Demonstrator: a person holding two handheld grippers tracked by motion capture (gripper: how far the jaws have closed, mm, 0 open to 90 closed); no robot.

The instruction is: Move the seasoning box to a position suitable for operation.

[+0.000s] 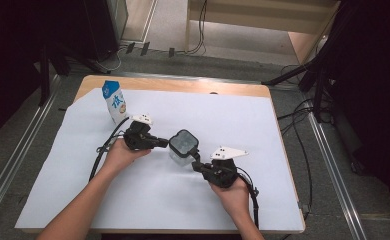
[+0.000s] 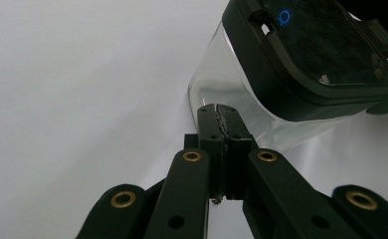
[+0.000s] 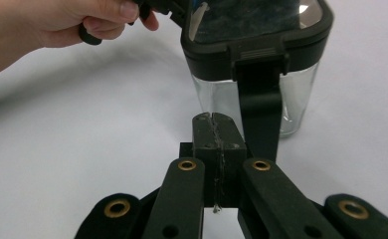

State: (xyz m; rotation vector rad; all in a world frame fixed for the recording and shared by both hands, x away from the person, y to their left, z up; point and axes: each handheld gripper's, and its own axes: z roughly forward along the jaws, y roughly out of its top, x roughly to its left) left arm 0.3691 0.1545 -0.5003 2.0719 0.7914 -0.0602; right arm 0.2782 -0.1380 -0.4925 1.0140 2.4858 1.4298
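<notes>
I am working on the clear box (image 1: 183, 146), which stands upright near the middle of the worktop (image 1: 283, 200), on the white sheet (image 1: 73, 190), between my two hands. It looks like hard see-through plastic with a dark lid (image 2: 326, 55) on top. I think it is light and looks empty, so it could slide or tip if I push it. The smooth walls look slippery, so I would not squeeze there. The lid has a dark clip flap (image 3: 259, 107) hanging down one side, and that flap or the thick lid rim looks like the best place to take hold. My left tongs (image 2: 216, 107) are shut with nothing between them, and their tips sit right at the box's clear wall; I cannot tell if they touch it. My right tongs (image 3: 213, 117) are shut too, holding nothing, just beside the flap and low down. In the high view my left hand (image 1: 118, 154) comes in from the left side and my right hand (image 1: 233, 192) from the near right, both pointing in at the box. A milk carton (image 1: 114, 101) stands well apart at the back left.
</notes>
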